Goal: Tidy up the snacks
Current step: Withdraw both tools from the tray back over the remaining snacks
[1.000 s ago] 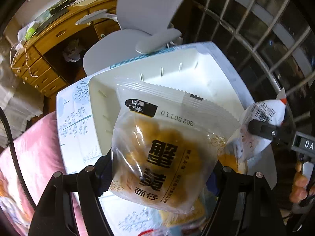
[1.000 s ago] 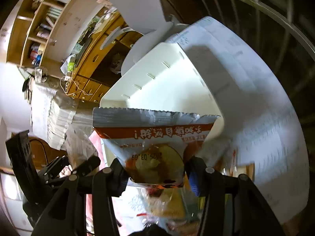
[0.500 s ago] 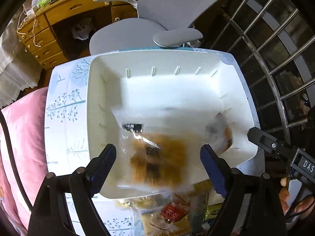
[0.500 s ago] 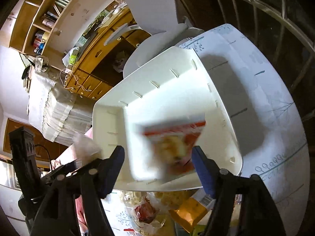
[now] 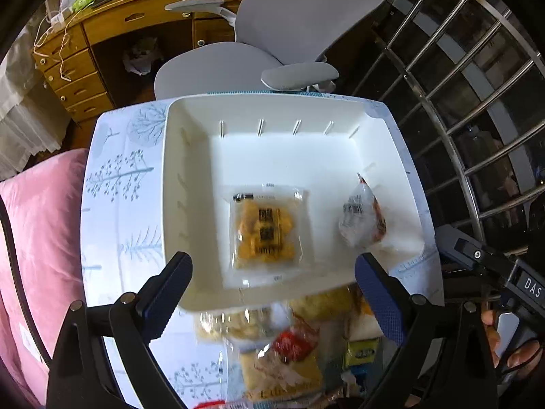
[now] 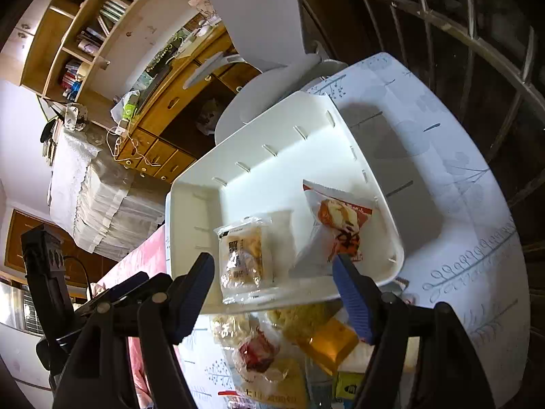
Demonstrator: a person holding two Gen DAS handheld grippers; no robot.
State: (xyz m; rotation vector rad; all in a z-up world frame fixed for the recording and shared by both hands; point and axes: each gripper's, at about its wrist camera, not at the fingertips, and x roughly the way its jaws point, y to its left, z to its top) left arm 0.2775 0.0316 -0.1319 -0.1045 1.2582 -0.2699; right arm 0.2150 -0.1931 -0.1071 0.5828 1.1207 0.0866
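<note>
A white plastic bin [image 5: 190, 156] [image 6: 204, 201] stands on the tree-print tablecloth. Inside lie a clear packet of yellow snacks with black characters [image 5: 265, 231] [image 6: 243, 255] and a red-and-white snack packet [image 5: 362, 220] [image 6: 337, 225] against the right wall. My left gripper [image 5: 272, 293] is open and empty above the bin's near rim. My right gripper [image 6: 276, 293] is open and empty, also over the near rim. A pile of loose snack packets [image 5: 282, 351] [image 6: 289, 347] lies on the table just in front of the bin.
A grey office chair [image 5: 259, 58] stands behind the table, with a wooden desk [image 5: 112, 34] beyond it. A metal window grille [image 5: 470, 102] runs along the right. Pink bedding [image 5: 37, 238] lies to the left. The right gripper's body [image 5: 494, 272] shows at right.
Both grippers opened and let go of their packets. The yellow snack packet and the red-and-white packet dropped into the bin. Both grippers pulled back and up from the bin.
</note>
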